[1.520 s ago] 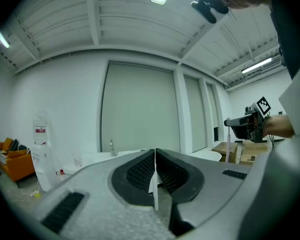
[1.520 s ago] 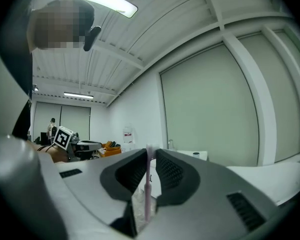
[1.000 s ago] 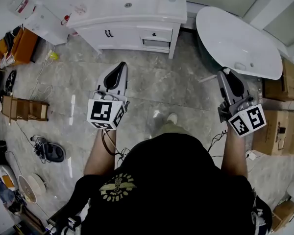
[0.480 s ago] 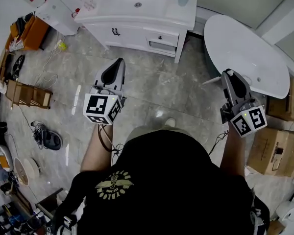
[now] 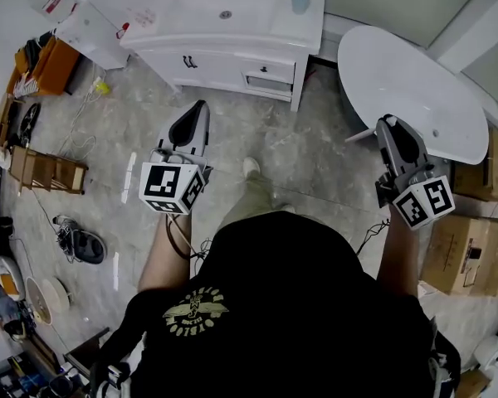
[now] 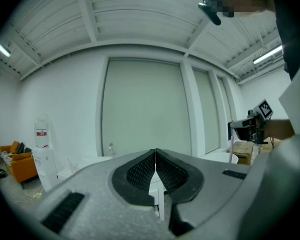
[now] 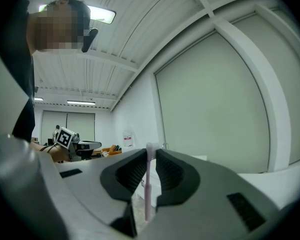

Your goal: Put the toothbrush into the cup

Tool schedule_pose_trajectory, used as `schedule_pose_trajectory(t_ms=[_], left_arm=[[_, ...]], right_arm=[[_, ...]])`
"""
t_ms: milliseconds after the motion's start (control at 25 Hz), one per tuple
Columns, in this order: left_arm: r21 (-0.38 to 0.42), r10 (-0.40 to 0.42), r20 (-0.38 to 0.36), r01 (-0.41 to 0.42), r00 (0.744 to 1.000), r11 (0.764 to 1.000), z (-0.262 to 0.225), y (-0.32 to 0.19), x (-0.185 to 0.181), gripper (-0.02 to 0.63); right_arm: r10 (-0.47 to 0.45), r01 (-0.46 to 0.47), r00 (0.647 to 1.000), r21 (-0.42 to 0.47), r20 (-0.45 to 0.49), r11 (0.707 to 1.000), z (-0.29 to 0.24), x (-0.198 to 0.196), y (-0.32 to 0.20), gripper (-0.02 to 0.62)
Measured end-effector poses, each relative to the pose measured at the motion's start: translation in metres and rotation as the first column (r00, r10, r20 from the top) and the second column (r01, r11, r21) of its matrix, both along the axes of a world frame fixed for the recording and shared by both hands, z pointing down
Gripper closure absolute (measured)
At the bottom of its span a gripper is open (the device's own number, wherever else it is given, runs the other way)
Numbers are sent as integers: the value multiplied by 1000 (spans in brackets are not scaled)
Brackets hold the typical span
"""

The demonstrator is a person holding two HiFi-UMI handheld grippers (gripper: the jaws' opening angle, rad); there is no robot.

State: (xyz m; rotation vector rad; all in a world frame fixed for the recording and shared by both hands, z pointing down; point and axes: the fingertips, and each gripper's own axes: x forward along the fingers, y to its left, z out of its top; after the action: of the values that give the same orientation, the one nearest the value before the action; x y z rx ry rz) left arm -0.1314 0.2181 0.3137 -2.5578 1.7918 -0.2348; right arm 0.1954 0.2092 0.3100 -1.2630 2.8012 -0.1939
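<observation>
A blue-grey cup (image 5: 300, 0) stands on the right end of the white vanity top (image 5: 270, 23), far ahead of both grippers. My right gripper (image 5: 387, 121) is shut on a pale pink toothbrush (image 7: 148, 184), which stands upright between the pads (image 7: 168, 173) in the right gripper view. In the head view the toothbrush (image 5: 358, 133) sticks out to the left of the jaws, over the floor beside the white tub. My left gripper (image 5: 202, 104) hangs over the floor in front of the vanity, shut with nothing in it; its pads (image 6: 140, 171) meet.
A white vanity cabinet (image 5: 232, 60) with a sink fills the top middle. An oval white tub (image 5: 415, 89) lies at the right, cardboard boxes (image 5: 469, 251) behind it. A wooden rack (image 5: 46, 175), shoes (image 5: 83, 245), cables and an orange seat (image 5: 46, 63) clutter the left floor.
A foot has stepped forward under me and the view has swung a little. Both grippers keep their pose, and the toothbrush stays in the right one.
</observation>
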Motion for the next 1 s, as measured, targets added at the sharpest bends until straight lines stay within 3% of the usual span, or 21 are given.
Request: schedule_pose_trajectory(t_ms=[480,1000], left_arm=[[42,96,-18,-95,995,995,-9,-58,31,594],[-12,124,-8,-124,992,992,7,-114,17,594]], right_arm=[[112,-112,994,-4,10,994,1,34,-9,538],[110,-109,994,-28,11,994,8,3,-71,538]])
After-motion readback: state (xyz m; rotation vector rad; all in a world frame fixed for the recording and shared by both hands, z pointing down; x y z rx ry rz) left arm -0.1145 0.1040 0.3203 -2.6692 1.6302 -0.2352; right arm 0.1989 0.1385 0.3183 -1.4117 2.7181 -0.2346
